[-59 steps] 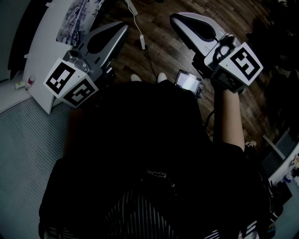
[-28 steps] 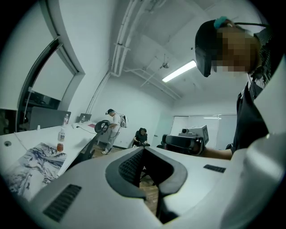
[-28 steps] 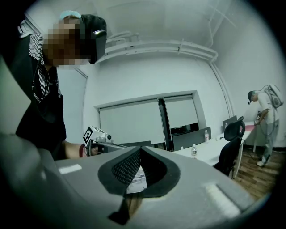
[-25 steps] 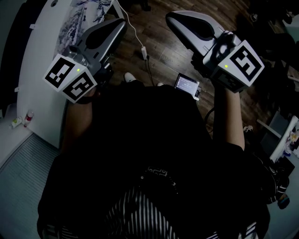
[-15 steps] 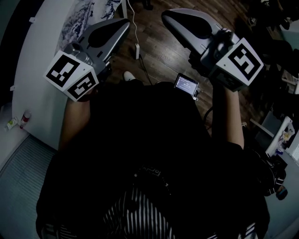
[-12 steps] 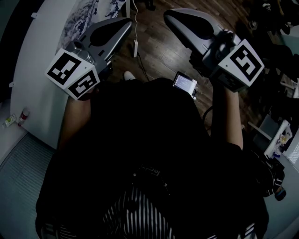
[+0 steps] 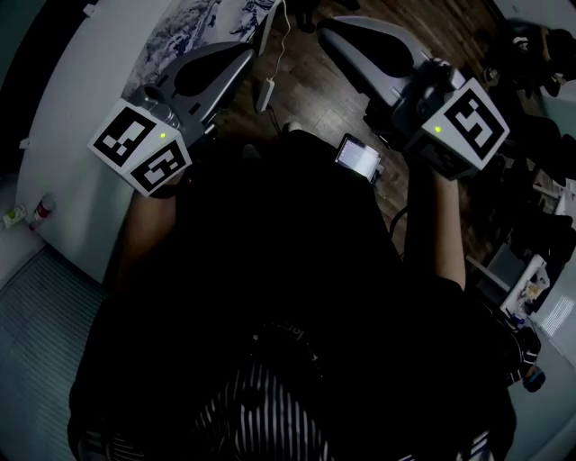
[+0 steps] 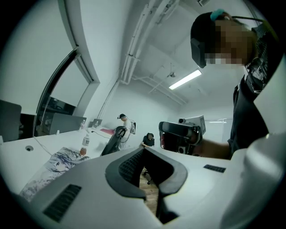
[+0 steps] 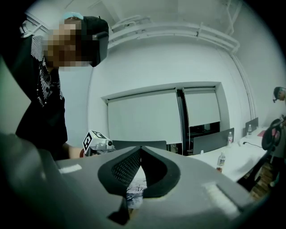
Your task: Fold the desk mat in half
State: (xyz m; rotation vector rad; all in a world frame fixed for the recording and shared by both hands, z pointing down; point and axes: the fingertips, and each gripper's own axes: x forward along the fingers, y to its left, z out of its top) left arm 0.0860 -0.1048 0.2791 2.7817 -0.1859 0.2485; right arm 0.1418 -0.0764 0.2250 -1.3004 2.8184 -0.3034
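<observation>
The desk mat [image 7: 184, 31], printed with a pale blue-grey drawing, lies flat on the white desk [image 7: 81, 117] at the head view's upper left. It shows too in the left gripper view, low left, as the mat [image 8: 51, 167]. Both grippers are held up in front of the person's dark shirt, over the wooden floor and away from the mat. My left gripper [image 7: 241, 52] is shut and empty, its tips meeting [image 8: 144, 150]. My right gripper [image 7: 326, 27] is shut and empty as well [image 9: 140, 147]. A strip of the mat [image 9: 134, 188] shows behind its jaws.
A white cable with a power adapter [image 7: 267, 88] trails across the wooden floor. A small lit screen [image 7: 358, 158] hangs at the person's waist. Bottles [image 8: 86, 141] stand on the desk. An office chair [image 8: 114, 138] and other people [image 8: 125, 127] are behind it.
The desk and its mat have slid further into the head view's upper left, and the cable has shifted with them. Both grippers keep the same raised, shut pose.
</observation>
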